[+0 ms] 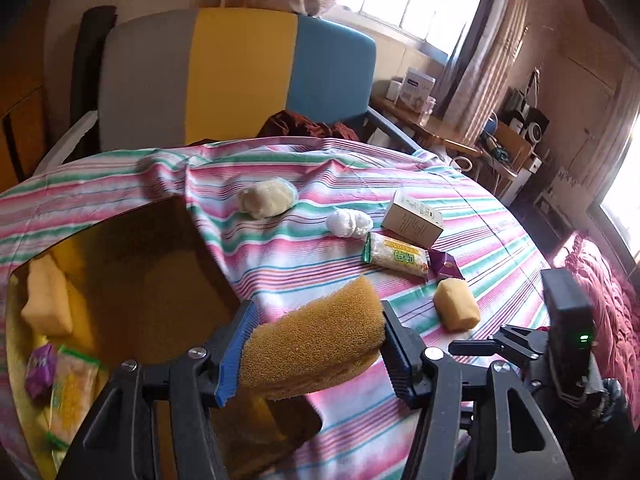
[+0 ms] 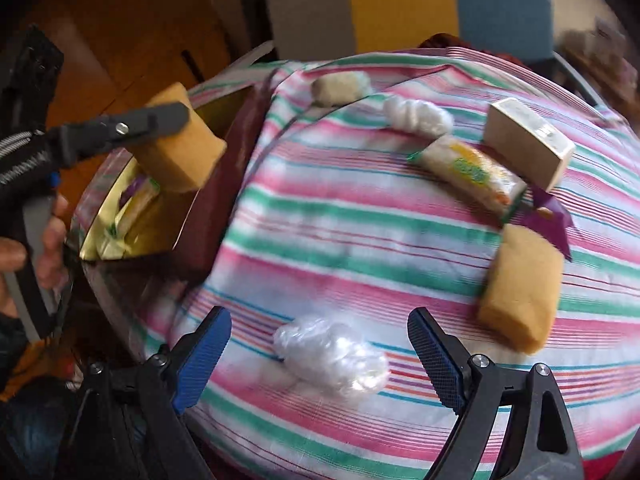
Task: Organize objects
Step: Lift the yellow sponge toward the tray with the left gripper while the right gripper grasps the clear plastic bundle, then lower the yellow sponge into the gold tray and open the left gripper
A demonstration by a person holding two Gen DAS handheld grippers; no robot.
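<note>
The left gripper (image 1: 316, 354) has its fingers clamped on a tan sponge (image 1: 316, 340), pressing in its two long sides, and holds it above the rim of the yellow-lined box (image 1: 120, 256) at the worktop's (image 2: 320, 240) edge; a pale sponge (image 1: 46, 300) and wrapped snacks (image 1: 66, 384) already lie inside, so this looks like the drop-off point for sorted items. The right gripper (image 2: 320, 360) hangs with its fingers spread wide and empty, pointing down at a crumpled clear plastic wad (image 2: 332, 356) on the striped cloth, which lies between the fingers and apparently untouched. A second sponge (image 2: 520, 288), a snack bar (image 2: 468, 172) and a small carton (image 2: 528, 140) wait further off.
</note>
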